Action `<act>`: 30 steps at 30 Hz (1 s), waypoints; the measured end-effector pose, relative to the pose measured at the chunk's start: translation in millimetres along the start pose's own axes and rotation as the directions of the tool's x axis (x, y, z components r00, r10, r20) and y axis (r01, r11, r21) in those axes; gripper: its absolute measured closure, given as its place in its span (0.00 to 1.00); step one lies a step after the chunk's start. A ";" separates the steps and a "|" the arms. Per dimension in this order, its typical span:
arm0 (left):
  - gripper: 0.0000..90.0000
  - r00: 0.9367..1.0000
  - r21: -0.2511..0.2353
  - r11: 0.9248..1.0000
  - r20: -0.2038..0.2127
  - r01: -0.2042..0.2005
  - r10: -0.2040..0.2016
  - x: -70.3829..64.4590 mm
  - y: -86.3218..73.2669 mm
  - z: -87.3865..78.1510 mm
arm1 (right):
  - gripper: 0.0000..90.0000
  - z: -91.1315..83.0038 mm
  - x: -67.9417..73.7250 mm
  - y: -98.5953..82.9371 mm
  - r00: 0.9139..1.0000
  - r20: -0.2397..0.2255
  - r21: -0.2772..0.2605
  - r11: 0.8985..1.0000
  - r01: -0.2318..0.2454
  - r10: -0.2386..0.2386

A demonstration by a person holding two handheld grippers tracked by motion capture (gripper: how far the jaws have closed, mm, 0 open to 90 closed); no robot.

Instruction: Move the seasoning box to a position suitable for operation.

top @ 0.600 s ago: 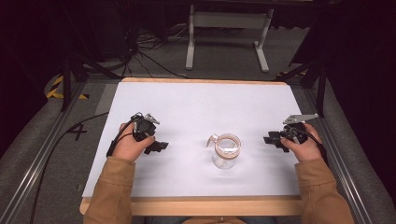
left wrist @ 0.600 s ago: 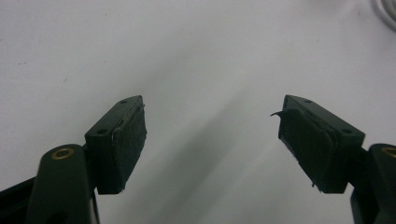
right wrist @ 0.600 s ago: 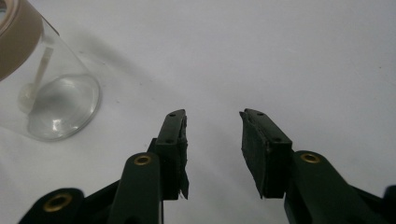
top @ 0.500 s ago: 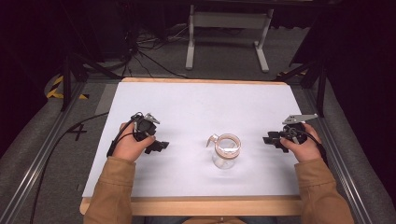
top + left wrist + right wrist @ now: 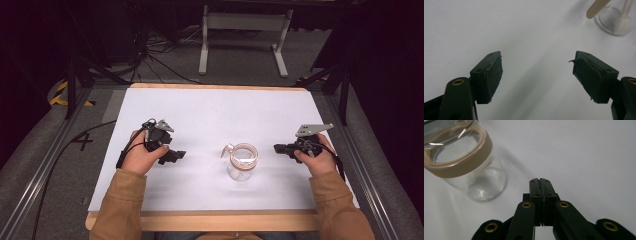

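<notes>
A clear glass jar (image 5: 242,163) with a tan band round its mouth stands upright near the middle of the white table (image 5: 215,115). The jar (image 5: 461,162) rises at upper left in the right gripper view, and its base (image 5: 615,21) sits at upper right in the left gripper view. My left gripper (image 5: 178,155) rests left of the jar, pointing toward it, jaws wide open with nothing between them (image 5: 537,75). My right gripper (image 5: 276,148) lies right of the jar, a short gap away, its jaws pressed together on nothing (image 5: 540,181).
The table's wooden front edge (image 5: 210,220) runs near the person's sleeves. Metal rails flank both sides. A grey stand (image 5: 242,30) and cables (image 5: 150,55) lie on the floor beyond the far edge. Open tabletop stretches behind the jar.
</notes>
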State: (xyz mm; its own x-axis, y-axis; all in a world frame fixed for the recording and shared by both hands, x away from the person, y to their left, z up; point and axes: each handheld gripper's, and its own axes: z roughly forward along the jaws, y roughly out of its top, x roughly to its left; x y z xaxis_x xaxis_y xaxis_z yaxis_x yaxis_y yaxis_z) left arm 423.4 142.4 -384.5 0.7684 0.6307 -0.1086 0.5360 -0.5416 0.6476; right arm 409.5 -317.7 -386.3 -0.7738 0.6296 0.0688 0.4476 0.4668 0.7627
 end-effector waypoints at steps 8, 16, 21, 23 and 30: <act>0.29 0.998 -0.099 0.995 0.065 0.029 -0.023 -12.2 12.2 0.0 | 1.00 13.2 9.4 0.6 0.999 -0.039 -0.020 1.000 0.020 -0.021; 0.79 0.980 -0.094 0.993 0.181 -0.065 0.081 -34.5 21.1 17.2 | 1.00 22.8 18.2 1.9 0.998 -0.058 -0.047 0.998 0.036 -0.039; 0.99 0.969 -0.102 0.987 0.202 -0.125 0.144 -52.3 27.9 34.9 | 1.00 28.2 22.7 2.8 0.997 -0.069 -0.040 0.998 0.044 -0.047; 1.00 0.968 -0.103 0.986 0.201 -0.132 0.150 -57.2 29.7 41.0 | 1.00 29.6 23.8 3.0 0.996 -0.071 -0.039 0.998 0.048 -0.051; 1.00 0.976 -0.108 0.987 0.171 -0.116 0.133 -65.0 31.6 60.6 | 1.00 31.1 25.7 1.8 0.996 -0.075 -0.041 0.998 0.045 -0.048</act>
State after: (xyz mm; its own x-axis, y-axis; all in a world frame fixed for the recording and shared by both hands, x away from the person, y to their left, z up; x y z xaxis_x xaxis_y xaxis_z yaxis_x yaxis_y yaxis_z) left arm 411.5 50.6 -402.7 0.8812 0.4488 -0.1483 0.4023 -0.5475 0.7337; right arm 404.3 -281.4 -403.2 -0.8261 0.5578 0.0802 0.3934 0.4690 0.7908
